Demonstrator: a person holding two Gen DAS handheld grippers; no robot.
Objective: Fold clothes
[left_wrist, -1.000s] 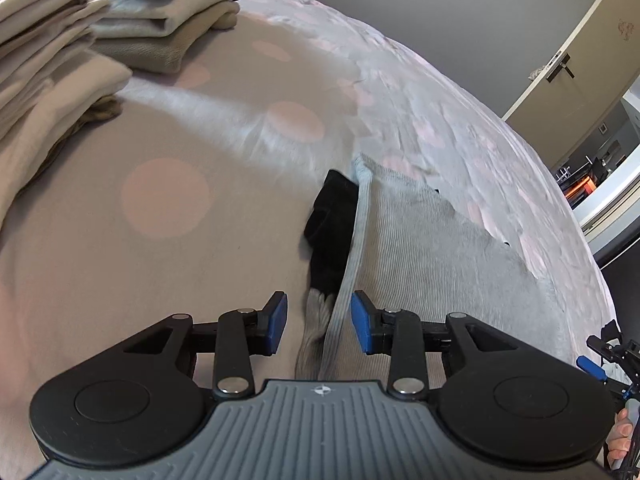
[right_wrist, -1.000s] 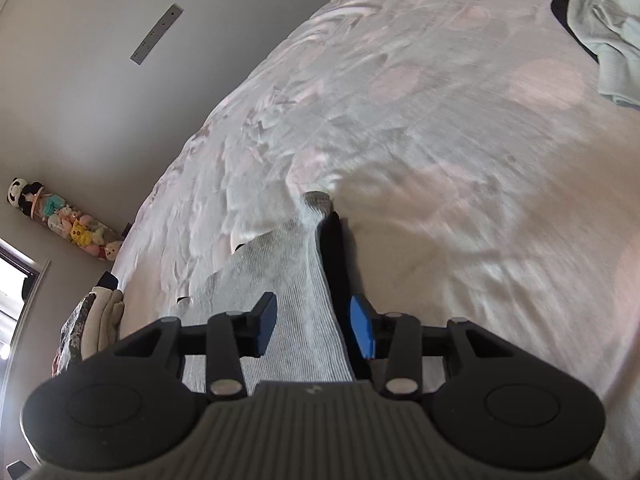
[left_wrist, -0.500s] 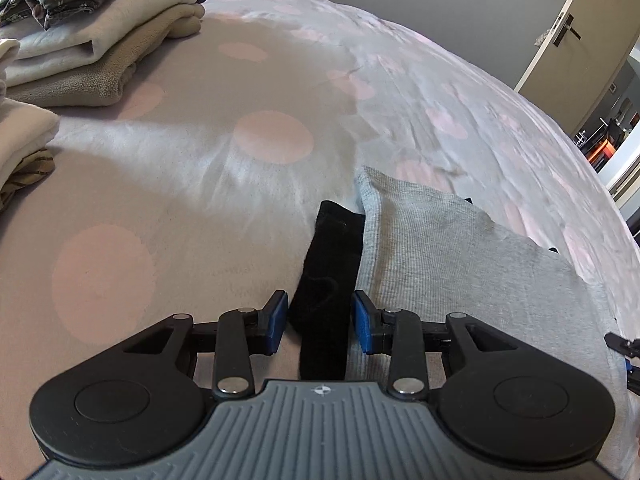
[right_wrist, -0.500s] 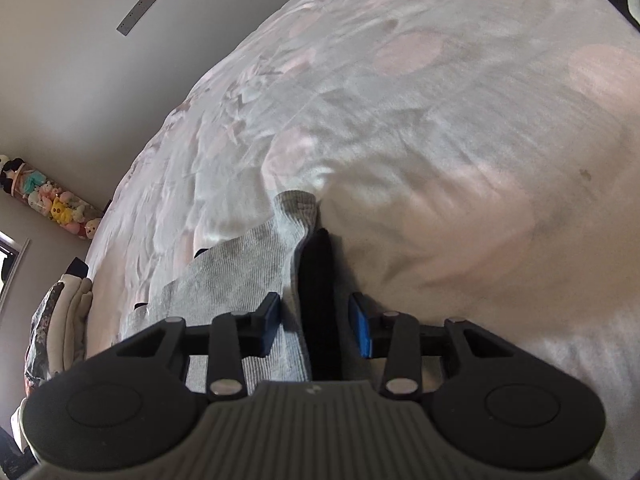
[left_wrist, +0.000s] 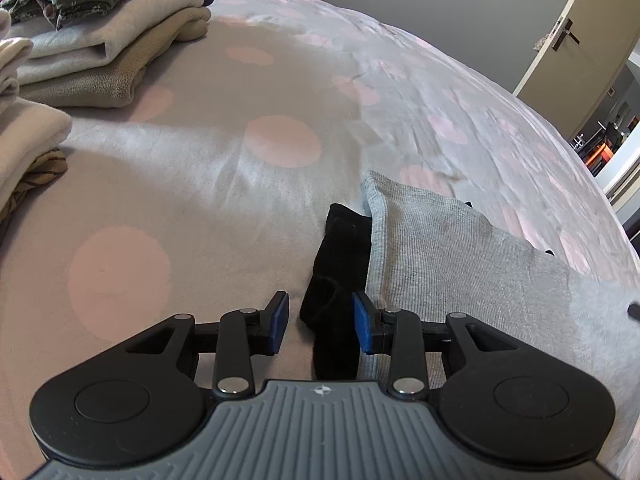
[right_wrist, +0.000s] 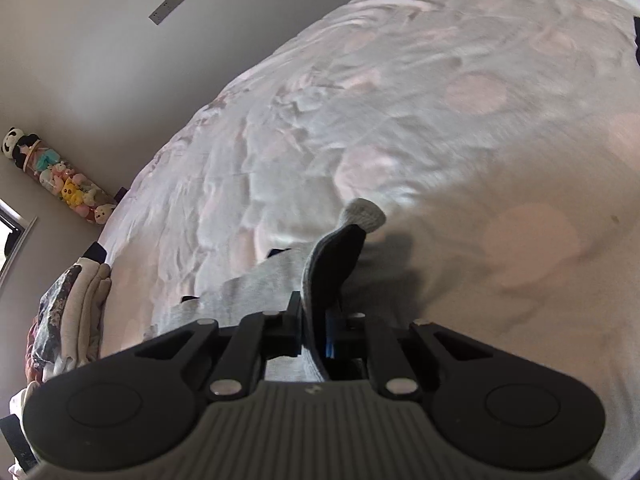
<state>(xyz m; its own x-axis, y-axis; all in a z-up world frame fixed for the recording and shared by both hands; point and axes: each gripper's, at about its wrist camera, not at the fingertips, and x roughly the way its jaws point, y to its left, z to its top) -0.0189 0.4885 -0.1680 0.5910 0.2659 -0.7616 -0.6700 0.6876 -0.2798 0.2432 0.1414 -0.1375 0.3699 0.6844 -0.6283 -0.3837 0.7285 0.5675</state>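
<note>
Bed [left_wrist: 200,184] with a grey cover printed in pale pink dots; it fills both views.

Grey ribbed garment [left_wrist: 460,264] lies flat on the cover in the right half of the left wrist view, its left edge running from near to far. A black sleeve [left_wrist: 340,256] lies along that edge, touching it, reaching from under the camera housing out to about the middle of the view.

Left gripper [left_wrist: 320,320]: fingers [left_wrist: 278,322] spread wide, blue pads facing each other. The black sleeve passes between them without being pinched; the right pad sits just at the grey garment's edge. Nothing held.

Right gripper [right_wrist: 316,332]: fingers [right_wrist: 295,322] drawn close together, clamped on a fold of the grey ribbed garment [right_wrist: 256,292] with the black sleeve [right_wrist: 336,264] caught in it. The fabric rises from the grip and arcs away from the camera; a light grey cuff [right_wrist: 362,214] shows at its far tip. Whether that cuff touches the cover is hard to say, since the view is blurred there.

Folded stack of clothes [left_wrist: 100,44], beige and cream with a dark floral piece on top, sits far left on the bed. A second cream pile [left_wrist: 24,136] lies at the left edge, nearer. The stack [right_wrist: 68,320] also appears at the left of the right wrist view.

Door [left_wrist: 576,40] far right. Plush toys [right_wrist: 60,178] against the wall, far left.
</note>
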